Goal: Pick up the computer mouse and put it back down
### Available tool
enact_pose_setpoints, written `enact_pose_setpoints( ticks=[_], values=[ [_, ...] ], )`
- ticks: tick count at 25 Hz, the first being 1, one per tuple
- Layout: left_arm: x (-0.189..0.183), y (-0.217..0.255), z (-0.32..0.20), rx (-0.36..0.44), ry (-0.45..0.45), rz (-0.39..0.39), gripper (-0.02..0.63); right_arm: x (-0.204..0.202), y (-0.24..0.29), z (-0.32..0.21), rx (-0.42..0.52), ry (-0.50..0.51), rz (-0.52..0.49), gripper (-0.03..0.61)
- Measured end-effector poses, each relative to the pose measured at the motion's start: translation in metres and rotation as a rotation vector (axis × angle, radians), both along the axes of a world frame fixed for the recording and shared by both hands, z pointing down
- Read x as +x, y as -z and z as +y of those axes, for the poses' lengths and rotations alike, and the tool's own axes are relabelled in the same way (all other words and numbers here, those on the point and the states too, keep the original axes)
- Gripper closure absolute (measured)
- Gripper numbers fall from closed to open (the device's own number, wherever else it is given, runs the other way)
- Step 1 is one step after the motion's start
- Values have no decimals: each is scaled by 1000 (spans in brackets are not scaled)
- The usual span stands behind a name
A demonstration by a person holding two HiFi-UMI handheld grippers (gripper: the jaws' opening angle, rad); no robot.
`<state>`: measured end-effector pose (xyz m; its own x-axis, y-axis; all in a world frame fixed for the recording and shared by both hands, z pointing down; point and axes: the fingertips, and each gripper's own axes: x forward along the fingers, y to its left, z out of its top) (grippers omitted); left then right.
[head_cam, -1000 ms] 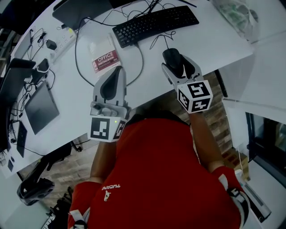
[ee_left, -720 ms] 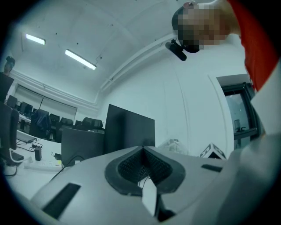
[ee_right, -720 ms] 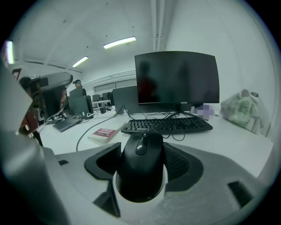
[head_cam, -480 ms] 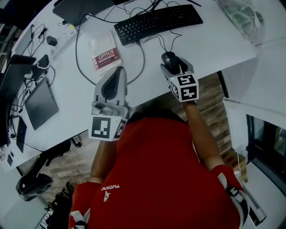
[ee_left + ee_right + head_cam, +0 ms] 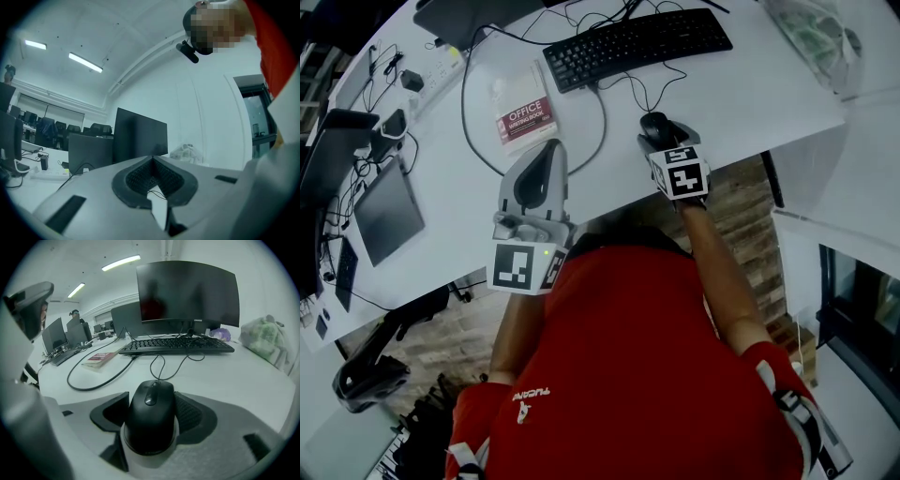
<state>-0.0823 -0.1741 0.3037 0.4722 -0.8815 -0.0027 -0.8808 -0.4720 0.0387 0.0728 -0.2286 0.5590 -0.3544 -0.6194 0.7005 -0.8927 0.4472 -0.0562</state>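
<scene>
The black wired computer mouse (image 5: 151, 416) sits between the jaws of my right gripper (image 5: 153, 398), whose pads press on its two sides. In the head view the mouse (image 5: 652, 122) is low over the white table (image 5: 741, 89), near its front edge, with its cord looping back toward the keyboard. I cannot tell whether it touches the tabletop. The right gripper (image 5: 662, 131) points steeply down. My left gripper (image 5: 550, 143) hovers level over the table's front edge, left of the mouse. Its jaws meet at the tips (image 5: 152, 158) and hold nothing.
A black keyboard (image 5: 637, 42) lies behind the mouse and a dark monitor (image 5: 187, 291) stands beyond it. A red-and-white book (image 5: 523, 117), a long black cable (image 5: 472, 141), a tablet (image 5: 386, 216) and a crumpled plastic bag (image 5: 811, 37) also lie on the table.
My right gripper has come down toward the table with the mouse in it, and both look smaller in the head view. The left gripper has stayed where it was.
</scene>
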Motion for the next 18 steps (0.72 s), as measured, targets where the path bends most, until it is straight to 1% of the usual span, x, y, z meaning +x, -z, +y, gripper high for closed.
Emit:
enact_pose_setpoints(
  ticks=[10, 12, 14, 18],
  values=[
    [-6, -5, 1, -11, 17, -6, 604, -3, -4, -5, 2, 11, 40, 268],
    [-5, -5, 2, -11, 13, -5, 604, -4, -5, -4, 1, 13, 38, 265],
    [-4, -6, 2, -11, 8, -4, 604, -5, -4, -3, 0, 15, 28, 245],
    [-3, -5, 3, -11, -1, 0, 604, -4, 8, -3, 32, 9, 4, 230]
  ],
)
